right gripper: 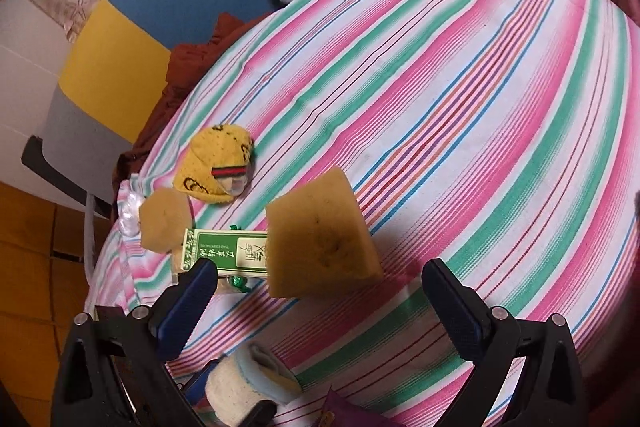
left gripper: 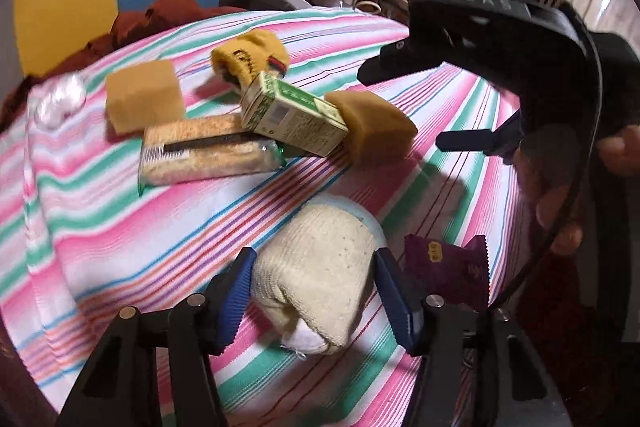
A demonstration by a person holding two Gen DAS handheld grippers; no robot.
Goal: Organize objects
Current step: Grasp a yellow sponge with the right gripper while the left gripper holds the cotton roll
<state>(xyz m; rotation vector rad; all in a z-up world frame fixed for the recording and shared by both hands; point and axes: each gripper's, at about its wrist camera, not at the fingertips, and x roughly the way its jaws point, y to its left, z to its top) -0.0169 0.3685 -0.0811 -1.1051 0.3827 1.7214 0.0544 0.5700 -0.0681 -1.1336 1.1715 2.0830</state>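
A striped cloth (right gripper: 460, 75) in pink, green and white covers the worktop; a blue-and-yellow chair (right gripper: 132, 27) stands at its far left. The left gripper (left gripper: 316, 291) fingers clasp a cream rolled sock (left gripper: 320, 275) near the edge. The right gripper (right gripper: 320, 303) fingers are spread wide, empty, above a sponge (right gripper: 324, 239) touching a green box (right gripper: 228, 251).
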